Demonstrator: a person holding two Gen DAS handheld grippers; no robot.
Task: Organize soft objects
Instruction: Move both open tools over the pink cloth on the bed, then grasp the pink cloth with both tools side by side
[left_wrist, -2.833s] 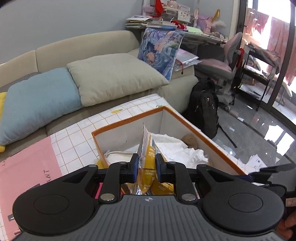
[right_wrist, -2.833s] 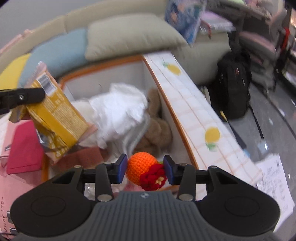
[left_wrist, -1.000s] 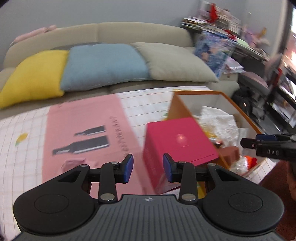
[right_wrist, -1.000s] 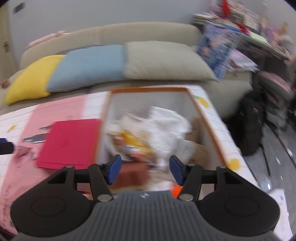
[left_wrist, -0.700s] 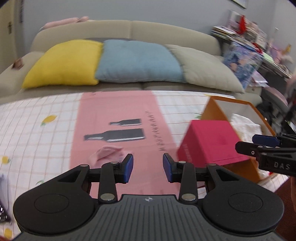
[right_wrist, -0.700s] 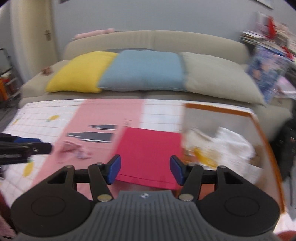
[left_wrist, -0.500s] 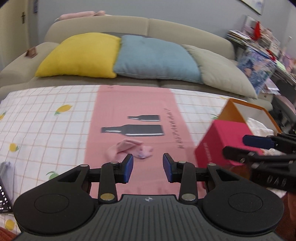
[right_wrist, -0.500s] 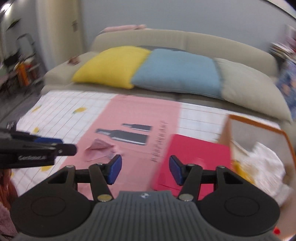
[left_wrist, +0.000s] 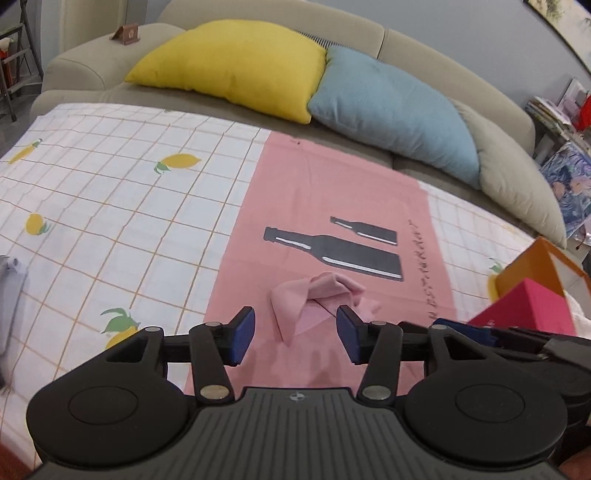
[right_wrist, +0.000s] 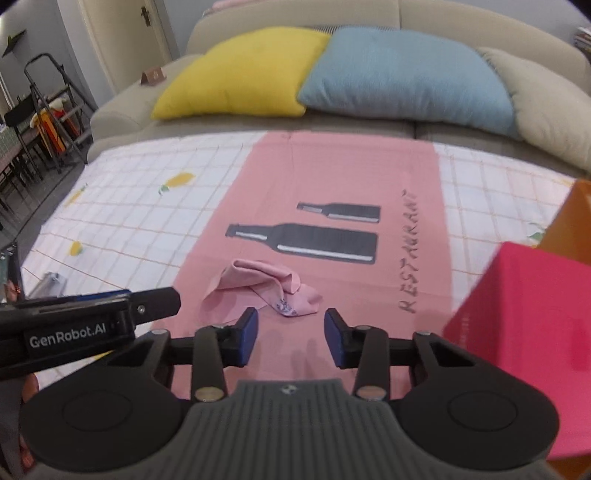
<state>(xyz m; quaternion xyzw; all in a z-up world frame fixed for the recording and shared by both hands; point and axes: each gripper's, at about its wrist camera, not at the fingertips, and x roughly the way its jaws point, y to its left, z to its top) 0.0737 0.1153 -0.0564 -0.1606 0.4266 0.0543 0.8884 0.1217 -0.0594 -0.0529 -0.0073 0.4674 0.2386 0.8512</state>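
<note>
So both grippers came away from the orange box (left_wrist: 532, 267) empty, after the yellow snack bag and the orange crochet ball they carried a few seconds back went in, and swung across the table to a new target. That means a couple of soft things are sorted and the crumpled pink cloth (left_wrist: 317, 301) is, I'd guess, next.

Left gripper (left_wrist: 295, 332): jaws opening, roughly mid-width, nothing between the pads. The cloth sits just past the tips at about 12 o'clock in its view, not touched. Right gripper (right_wrist: 290, 338): jaws closing a bit, also empty, with the cloth (right_wrist: 266, 291) just ahead at 12 to 11 o'clock. In the right wrist view the left gripper pokes in from 9 o'clock, so the two are converging from either side.

Room-wise: the cloth lies on the pink bottle-print mat (left_wrist: 332, 192), flat open tablecloth (left_wrist: 110, 206) all around at 9 to 11 o'clock. The tight side is 3 o'clock, where the red box (right_wrist: 532, 325) and the orange box stand near the right gripper. Table edge and sofa cushions (right_wrist: 332, 74) are well apart at 12.
</note>
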